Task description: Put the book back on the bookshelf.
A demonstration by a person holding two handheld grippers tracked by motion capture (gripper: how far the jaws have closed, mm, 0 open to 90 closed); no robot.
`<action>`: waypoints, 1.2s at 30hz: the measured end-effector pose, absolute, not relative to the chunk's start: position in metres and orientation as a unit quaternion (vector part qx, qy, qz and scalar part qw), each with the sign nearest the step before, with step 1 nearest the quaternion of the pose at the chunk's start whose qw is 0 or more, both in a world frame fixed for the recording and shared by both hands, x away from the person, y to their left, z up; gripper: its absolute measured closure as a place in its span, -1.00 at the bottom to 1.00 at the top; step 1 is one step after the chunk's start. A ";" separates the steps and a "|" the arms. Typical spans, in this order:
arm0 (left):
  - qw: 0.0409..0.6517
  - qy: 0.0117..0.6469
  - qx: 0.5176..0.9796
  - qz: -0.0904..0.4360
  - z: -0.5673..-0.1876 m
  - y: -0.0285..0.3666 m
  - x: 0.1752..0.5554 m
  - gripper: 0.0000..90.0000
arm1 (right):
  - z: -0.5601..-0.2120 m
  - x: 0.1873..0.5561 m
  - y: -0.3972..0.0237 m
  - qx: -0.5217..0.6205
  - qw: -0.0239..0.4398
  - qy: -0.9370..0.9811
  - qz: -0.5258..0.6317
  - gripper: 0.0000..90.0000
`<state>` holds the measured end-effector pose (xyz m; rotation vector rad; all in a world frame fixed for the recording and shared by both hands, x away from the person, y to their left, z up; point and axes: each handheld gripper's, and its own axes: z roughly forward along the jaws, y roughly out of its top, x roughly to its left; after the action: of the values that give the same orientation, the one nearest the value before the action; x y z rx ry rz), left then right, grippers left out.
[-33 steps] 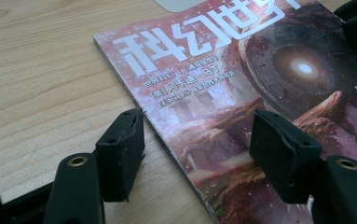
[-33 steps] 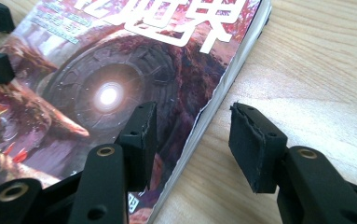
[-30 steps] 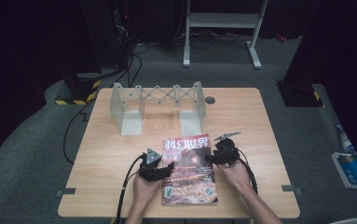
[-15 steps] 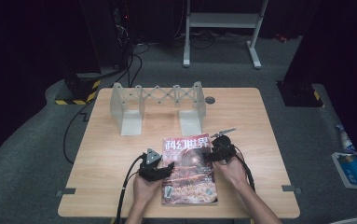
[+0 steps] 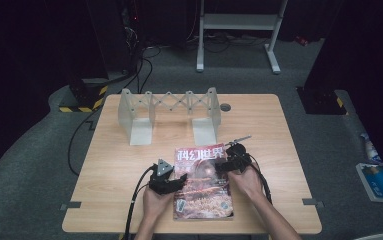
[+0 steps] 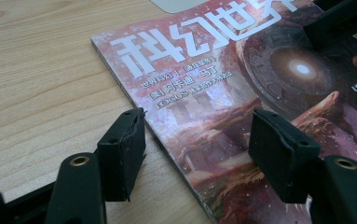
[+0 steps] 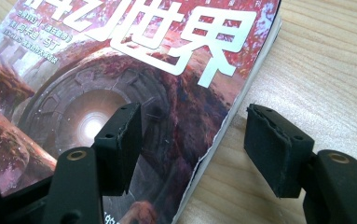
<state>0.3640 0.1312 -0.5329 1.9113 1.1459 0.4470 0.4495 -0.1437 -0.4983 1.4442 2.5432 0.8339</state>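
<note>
Overhead, you see a magazine (image 5: 202, 182) lying flat on a wooden table (image 5: 279, 150), toward the table's six o'clock edge. Your left gripper (image 5: 178, 182) sits at the magazine's nine o'clock edge and your right gripper (image 5: 225, 165) at its two o'clock corner. An expanding grey rack (image 5: 169, 112) stands well apart at twelve o'clock.

Next, in the left gripper view, the jaws stand wide and hold nothing. One finger (image 6: 122, 158) rests over bare wood, the other (image 6: 281, 156) over the cover, so they straddle the spine edge of the magazine (image 6: 241, 88). If you close from here, the pads may only slide across the glossy cover or crease it, because nothing is lifted between them.

Lastly, in the right gripper view, the jaws have just been opening and are now wide, straddling the page edge of the magazine (image 7: 134, 70) without pressing on it. One finger (image 7: 120, 144) hovers over the cover, the other (image 7: 276, 147) over the table. The corner there looks slightly frayed, so a pinch on loose pages alone could tear them or fan the magazine open. Uneven lifting by the two hands could bend it.
</note>
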 end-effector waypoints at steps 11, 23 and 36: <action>0.424 0.450 0.765 0.180 -0.533 0.130 0.364 -0.18 | -0.499 0.447 -0.136 0.458 0.058 0.843 0.274 -0.20; 0.422 0.449 0.766 0.183 -0.533 0.129 0.364 -0.16 | -0.497 0.444 -0.135 0.442 0.070 0.852 0.272 -0.17; 0.421 0.450 0.766 0.184 -0.533 0.128 0.364 -0.16 | -0.494 0.437 -0.134 0.432 0.061 0.857 0.275 -0.13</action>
<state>0.3638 0.1282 -0.5335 1.9185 1.1269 0.4611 0.4370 -0.1344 -0.4945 1.3052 2.5921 0.8304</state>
